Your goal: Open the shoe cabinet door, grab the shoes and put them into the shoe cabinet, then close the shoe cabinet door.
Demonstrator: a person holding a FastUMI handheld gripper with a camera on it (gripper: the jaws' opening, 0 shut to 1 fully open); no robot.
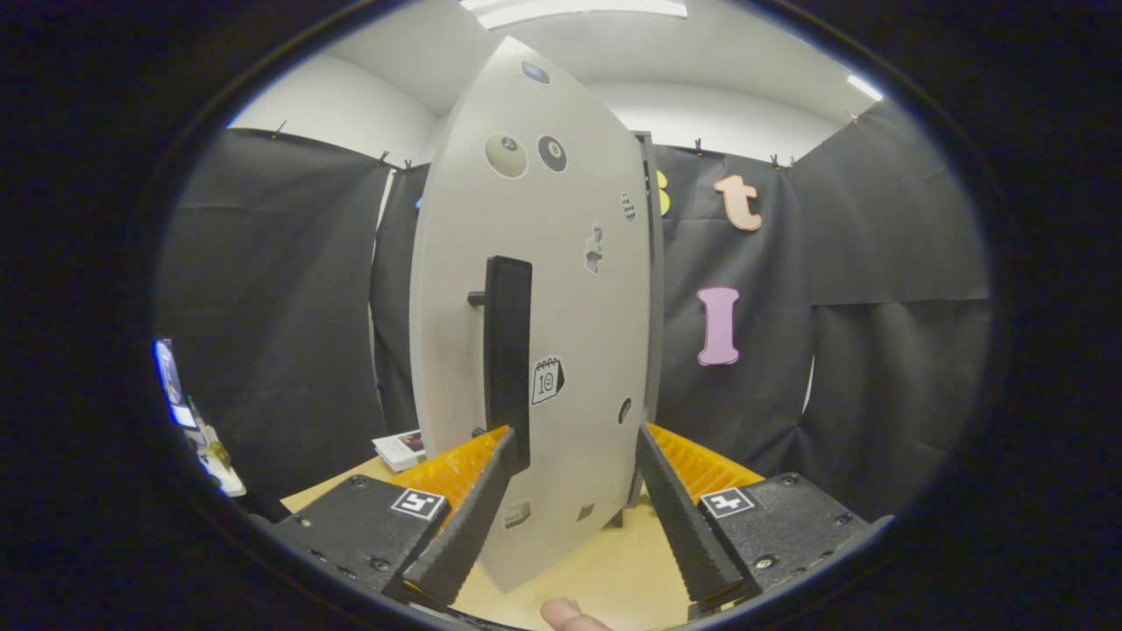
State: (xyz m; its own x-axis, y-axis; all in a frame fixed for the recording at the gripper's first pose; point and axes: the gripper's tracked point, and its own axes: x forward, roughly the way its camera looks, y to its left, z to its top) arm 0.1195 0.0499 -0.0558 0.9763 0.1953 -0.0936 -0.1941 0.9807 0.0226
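A fingertip [570, 615] shows below the gripper [574, 469], whose fingers spread wide around the pale grey shoe cabinet door [561, 307]. Its black handle [508, 359] stands near one finger, perhaps touching. Stickers dot it; one reads "10".

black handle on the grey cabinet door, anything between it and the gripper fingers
Nothing visible stands in the way. The open gripper faces the grey shoe cabinet door, whose lower part sits between the two fingers. The black upright bar handle is just above the left fingertip, with no object between them; whether they touch cannot be told.
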